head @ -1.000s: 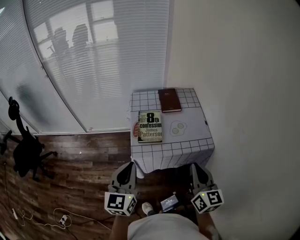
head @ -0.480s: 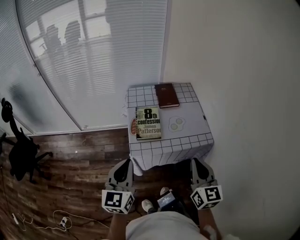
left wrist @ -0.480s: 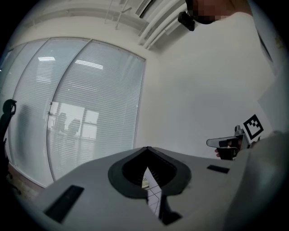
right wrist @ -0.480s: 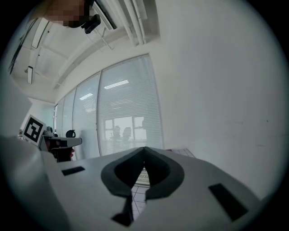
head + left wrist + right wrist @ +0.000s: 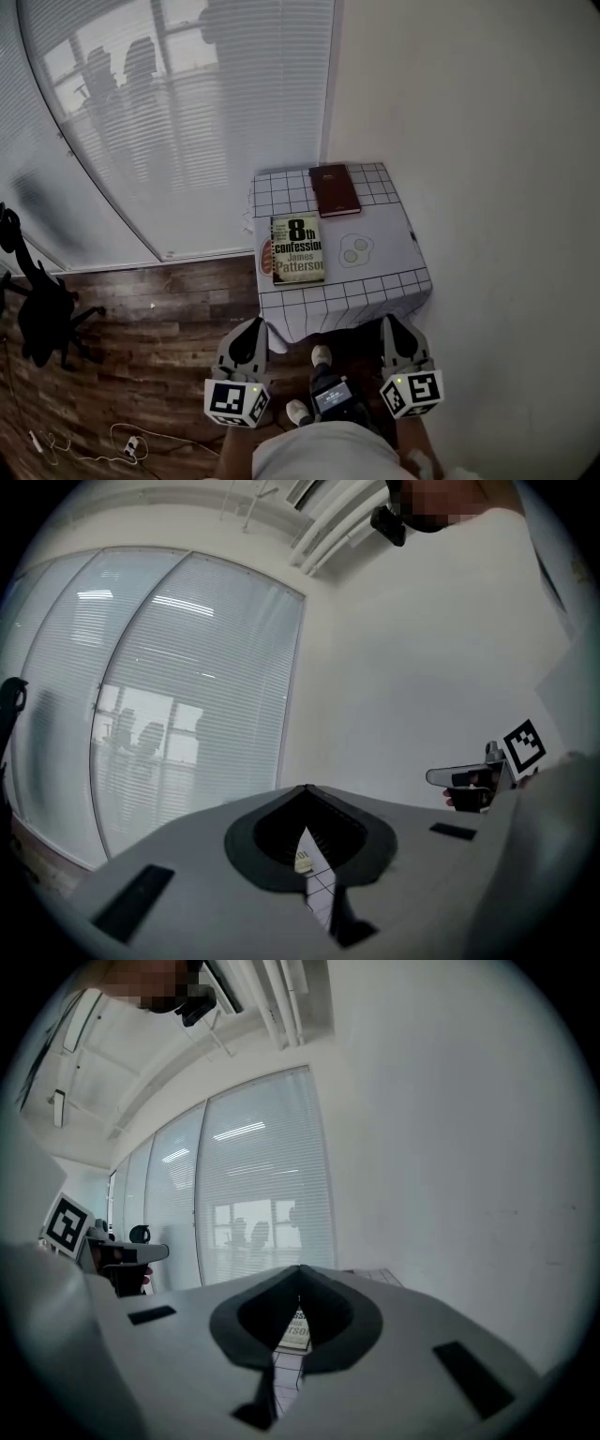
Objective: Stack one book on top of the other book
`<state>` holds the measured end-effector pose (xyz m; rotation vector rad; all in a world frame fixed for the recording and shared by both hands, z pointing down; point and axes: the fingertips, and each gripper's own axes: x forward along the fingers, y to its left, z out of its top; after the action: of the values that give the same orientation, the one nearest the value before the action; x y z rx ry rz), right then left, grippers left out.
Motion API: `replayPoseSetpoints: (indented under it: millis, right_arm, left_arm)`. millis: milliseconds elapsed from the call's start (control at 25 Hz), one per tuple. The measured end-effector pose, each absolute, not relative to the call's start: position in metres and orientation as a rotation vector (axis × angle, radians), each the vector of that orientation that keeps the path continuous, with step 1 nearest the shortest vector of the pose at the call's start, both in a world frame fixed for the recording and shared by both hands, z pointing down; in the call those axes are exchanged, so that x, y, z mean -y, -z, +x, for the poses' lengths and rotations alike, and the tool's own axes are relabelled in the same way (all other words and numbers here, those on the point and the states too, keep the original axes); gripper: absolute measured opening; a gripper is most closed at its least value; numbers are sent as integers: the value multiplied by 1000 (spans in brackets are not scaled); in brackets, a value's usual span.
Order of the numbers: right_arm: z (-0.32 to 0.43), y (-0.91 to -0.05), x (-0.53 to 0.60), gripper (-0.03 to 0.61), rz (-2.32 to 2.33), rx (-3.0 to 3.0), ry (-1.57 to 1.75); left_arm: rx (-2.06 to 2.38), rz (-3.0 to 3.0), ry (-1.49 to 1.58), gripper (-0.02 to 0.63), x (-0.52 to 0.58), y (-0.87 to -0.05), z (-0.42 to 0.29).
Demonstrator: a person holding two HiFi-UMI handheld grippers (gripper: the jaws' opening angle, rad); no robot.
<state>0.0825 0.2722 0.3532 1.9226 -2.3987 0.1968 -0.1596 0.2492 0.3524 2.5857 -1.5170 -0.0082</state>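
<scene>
We are keeping both tongs closed tight on nothing: the left gripper point(image 5: 251, 328) and the right gripper point(image 5: 394, 326) are each pressing their jaws together. Compared with a second ago, a shoe point(image 5: 321, 354) is now showing between the two tongs, and the table point(image 5: 394, 281) is sitting slightly higher in the head view. The paperback book point(image 5: 298, 249) is lying ahead of the left gripper, well apart from it, and the dark red book point(image 5: 335, 189) is lying just beyond it, unstacked. In both gripper views the closed jaws are hiding all but a sliver of the paperback book
</scene>
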Motion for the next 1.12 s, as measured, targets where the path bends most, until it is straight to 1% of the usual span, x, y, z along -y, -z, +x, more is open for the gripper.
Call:
replayPoseSetpoints:
  millis: [760, 1120]
  right_arm:
    - [79, -356, -133, 6, 1778, 2479, -274]
    - [110, -363, -59, 6, 1779, 2457, -338]
  left_arm:
    - [1578, 2539, -10, 8, -135, -348, -146]
    - [1618, 2510, -45, 8, -72, -347, -122]
